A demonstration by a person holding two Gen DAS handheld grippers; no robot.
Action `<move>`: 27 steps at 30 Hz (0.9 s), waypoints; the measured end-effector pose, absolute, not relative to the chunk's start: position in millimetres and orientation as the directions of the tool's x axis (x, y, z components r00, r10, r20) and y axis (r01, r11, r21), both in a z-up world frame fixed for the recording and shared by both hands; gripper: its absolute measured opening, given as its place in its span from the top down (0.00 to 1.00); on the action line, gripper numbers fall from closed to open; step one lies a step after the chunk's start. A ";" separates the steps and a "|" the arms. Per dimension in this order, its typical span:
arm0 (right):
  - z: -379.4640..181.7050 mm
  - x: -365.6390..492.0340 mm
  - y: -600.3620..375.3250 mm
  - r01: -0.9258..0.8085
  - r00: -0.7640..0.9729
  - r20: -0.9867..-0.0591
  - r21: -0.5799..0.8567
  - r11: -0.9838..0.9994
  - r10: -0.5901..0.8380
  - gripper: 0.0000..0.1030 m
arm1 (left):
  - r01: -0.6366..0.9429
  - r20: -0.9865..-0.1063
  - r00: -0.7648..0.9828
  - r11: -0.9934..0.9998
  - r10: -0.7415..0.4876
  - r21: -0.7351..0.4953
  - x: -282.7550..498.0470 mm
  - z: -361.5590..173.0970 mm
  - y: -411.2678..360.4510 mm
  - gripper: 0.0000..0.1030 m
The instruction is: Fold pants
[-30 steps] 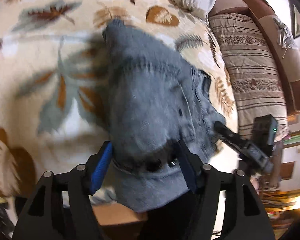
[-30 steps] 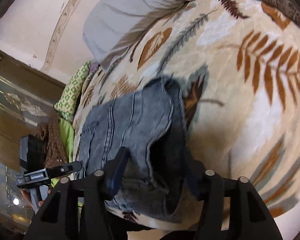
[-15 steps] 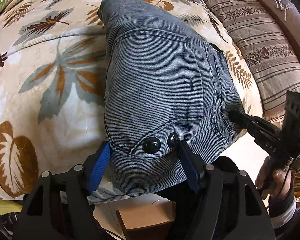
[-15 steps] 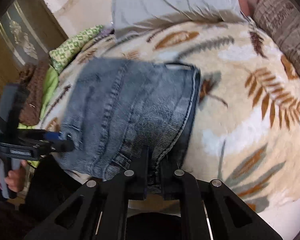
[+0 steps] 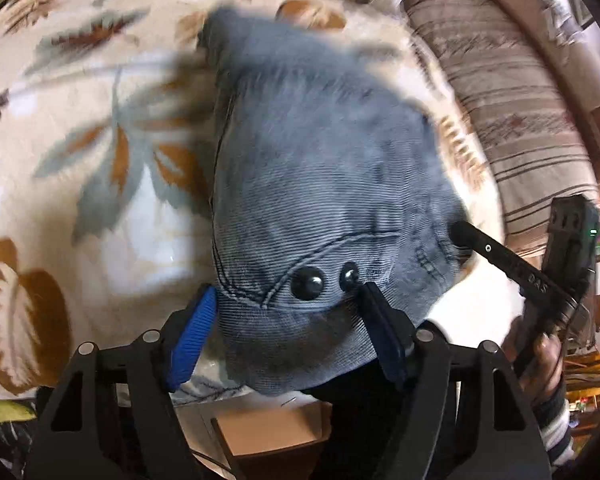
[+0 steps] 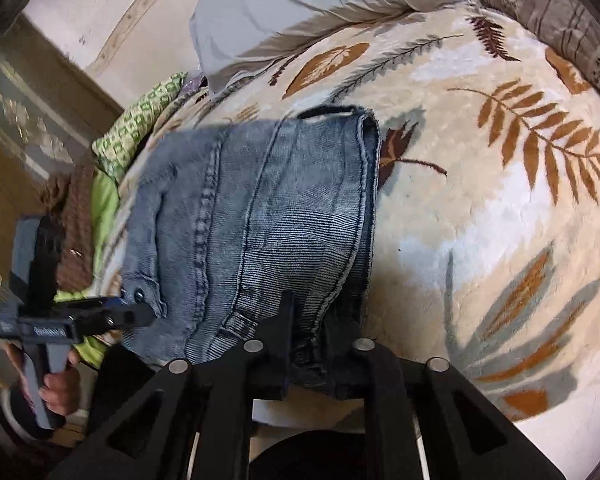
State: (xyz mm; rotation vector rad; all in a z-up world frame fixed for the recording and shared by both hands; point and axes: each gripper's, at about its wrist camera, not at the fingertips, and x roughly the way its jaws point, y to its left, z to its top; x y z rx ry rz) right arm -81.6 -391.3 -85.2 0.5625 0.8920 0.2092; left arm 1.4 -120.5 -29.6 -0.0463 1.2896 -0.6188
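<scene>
Both grippers' jaws bracket the pants [image 5: 324,184] waistband, opening.

The left tool [image 5: 286,312] has just been opening; its blue pads [image 5: 192,340] stand wide on either side of the waist end of the blue denim pants [image 5: 320,184], not pressing it. Two dark buttons [image 5: 306,283] sit between the fingers. The pants lie folded on a leaf-patterned blanket [image 5: 80,140] on the bed. The right tool [image 5: 458,234] touches their right edge, held by a hand [image 5: 540,364]. A striped cushion [image 5: 516,112] lies beyond.
</scene>
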 end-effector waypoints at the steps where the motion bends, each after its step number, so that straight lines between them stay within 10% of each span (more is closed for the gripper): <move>1: -75.6 -82.9 -397.9 0.055 0.647 -0.649 0.563 0.825 0.400 0.77 | 0.410 -0.869 0.158 0.832 -0.469 -0.374 3.2 -20.7 -117.8 0.29; 3: -60.9 -82.5 -410.5 0.061 0.690 -0.613 0.579 0.813 0.385 0.62 | 0.421 -0.845 0.207 0.825 -0.493 -0.377 13.9 2.5 -115.4 0.29; 16: -66.9 -3.5 -370.9 -0.004 0.646 -0.684 0.442 0.897 0.340 0.64 | 0.402 -0.928 0.262 0.904 -0.264 -0.143 68.2 -41.9 -171.2 0.27; 27: -81.5 -2.3 -396.4 0.032 0.640 -0.659 0.536 0.844 0.395 0.65 | 0.336 -0.885 0.166 0.868 -0.435 -0.364 73.0 -40.9 -134.8 0.24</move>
